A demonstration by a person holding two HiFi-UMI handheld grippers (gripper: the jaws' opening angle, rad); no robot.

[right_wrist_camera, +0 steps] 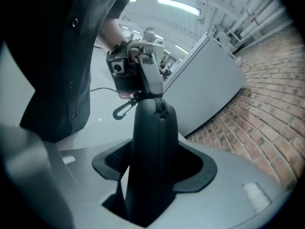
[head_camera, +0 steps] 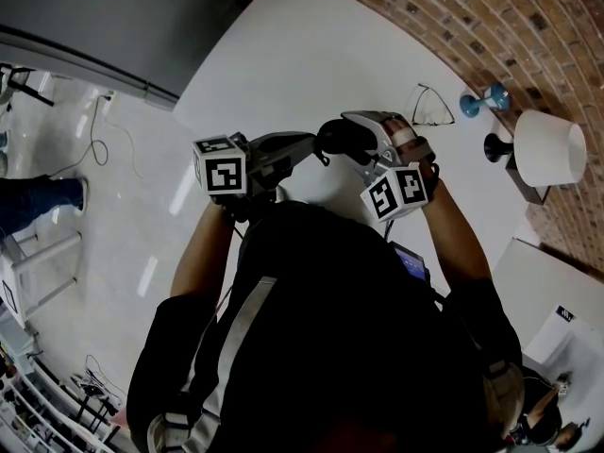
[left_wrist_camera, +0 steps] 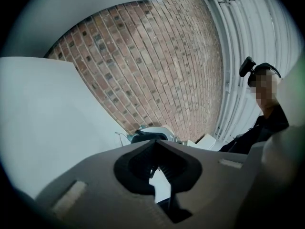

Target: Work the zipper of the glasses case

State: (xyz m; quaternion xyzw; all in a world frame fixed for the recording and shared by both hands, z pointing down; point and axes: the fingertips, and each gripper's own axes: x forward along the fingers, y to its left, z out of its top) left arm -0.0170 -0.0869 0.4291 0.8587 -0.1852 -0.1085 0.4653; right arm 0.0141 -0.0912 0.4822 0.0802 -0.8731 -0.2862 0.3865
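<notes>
The black glasses case (right_wrist_camera: pixel 150 151) stands upright between the jaws of my right gripper (right_wrist_camera: pixel 152 168), which is shut on its sides. In the head view the case (head_camera: pixel 340 140) is held above the white table (head_camera: pixel 311 55), with the right gripper (head_camera: pixel 357 145) coming from the right. My left gripper (head_camera: pixel 316 145) reaches in level from the left. Seen from the right gripper view, the left gripper (right_wrist_camera: pixel 151 93) pinches the zipper pull at the case's top end. A small black clip (right_wrist_camera: pixel 121 109) dangles beside it. The left gripper (left_wrist_camera: pixel 154 151) has its jaws shut, with a thin metal piece between them.
A pair of eyeglasses (head_camera: pixel 432 105) lies on the table past the case. A blue object (head_camera: pixel 483 100), a black stand (head_camera: pixel 497 146) and a white lampshade (head_camera: pixel 547 149) are at the right by the brick wall (head_camera: pixel 472 17). A grey cabinet (right_wrist_camera: pixel 209 80) stands behind.
</notes>
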